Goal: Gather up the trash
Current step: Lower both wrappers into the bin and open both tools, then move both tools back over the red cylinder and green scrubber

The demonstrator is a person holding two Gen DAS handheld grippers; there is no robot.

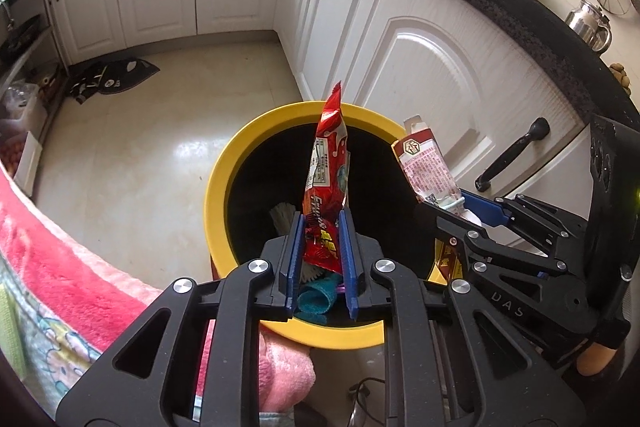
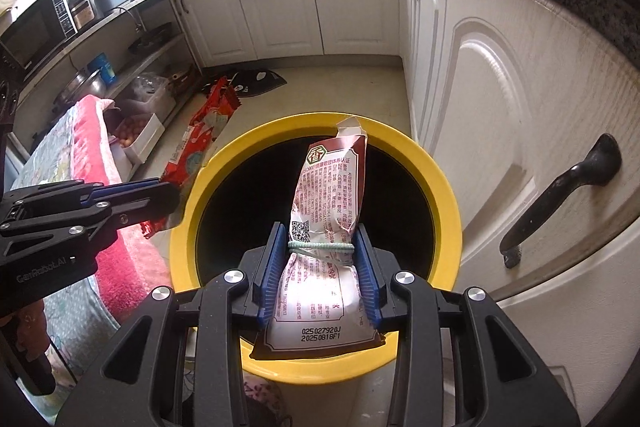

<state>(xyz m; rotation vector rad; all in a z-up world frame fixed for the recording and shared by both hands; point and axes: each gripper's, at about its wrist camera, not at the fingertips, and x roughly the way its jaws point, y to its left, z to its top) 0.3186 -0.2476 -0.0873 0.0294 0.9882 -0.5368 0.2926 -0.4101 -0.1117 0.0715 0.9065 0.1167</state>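
Note:
My left gripper (image 1: 320,223) is shut on a red snack wrapper (image 1: 328,163) and holds it upright over the yellow-rimmed trash bin (image 1: 218,183). My right gripper (image 2: 322,231) is shut on a white and brown packet (image 2: 332,195) tied with a pale band, also above the bin (image 2: 444,195). The right gripper (image 1: 472,207) and its packet (image 1: 424,163) show at the right of the left wrist view. The left gripper (image 2: 168,195) and the red wrapper (image 2: 196,143) show at the left of the right wrist view. Inside the bin lie a teal cloth (image 1: 316,297) and other dark trash.
White cabinet doors (image 1: 420,67) with a black handle (image 2: 560,195) stand right of the bin. A table with a pink cloth (image 1: 60,259) is at the left. A dark mat (image 1: 112,79) lies on the tiled floor. Shelves with pots and boxes (image 2: 140,131) line the far left.

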